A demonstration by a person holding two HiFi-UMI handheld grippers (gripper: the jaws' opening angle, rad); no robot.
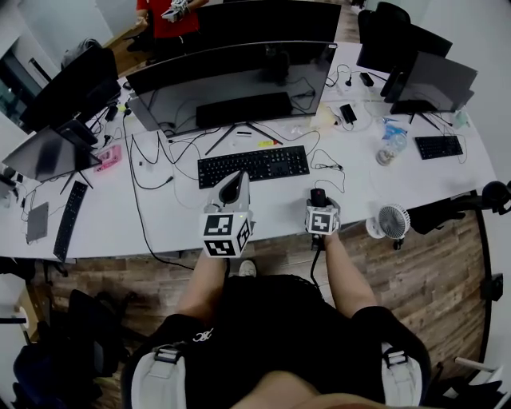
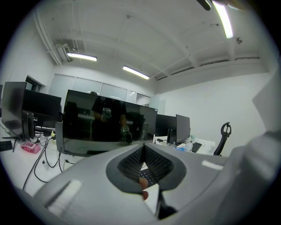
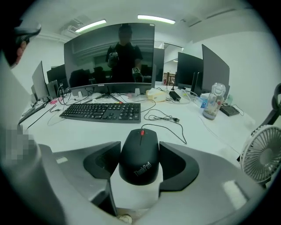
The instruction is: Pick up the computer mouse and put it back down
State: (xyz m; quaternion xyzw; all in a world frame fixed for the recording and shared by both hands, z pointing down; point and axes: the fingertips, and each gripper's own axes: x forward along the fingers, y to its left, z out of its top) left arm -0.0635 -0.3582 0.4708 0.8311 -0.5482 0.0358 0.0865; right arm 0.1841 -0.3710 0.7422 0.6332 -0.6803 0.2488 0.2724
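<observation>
**Mouse pinched across its width by the right gripper**

The mouse [image 3: 139,157] is clamped at its sides between the jaws of the right gripper [image 3: 139,147]. Its long axis is laid along the jaws, with the wheel end toward the keyboard [image 3: 103,111]. Whether it is clear of the desk [image 3: 79,132] cannot be told. The left gripper [image 2: 143,151] is held aside, with its jaws pressed together on nothing.

This is an open-plan office. Long white desks [image 1: 168,220] carry rows of monitors [image 1: 231,80], keyboards [image 1: 253,165], a mouse [image 3: 139,158] and a fan [image 1: 393,220]. Swivel chairs [image 1: 383,16] stand nearby, and strip lights [image 2: 136,72] line the ceiling.
</observation>
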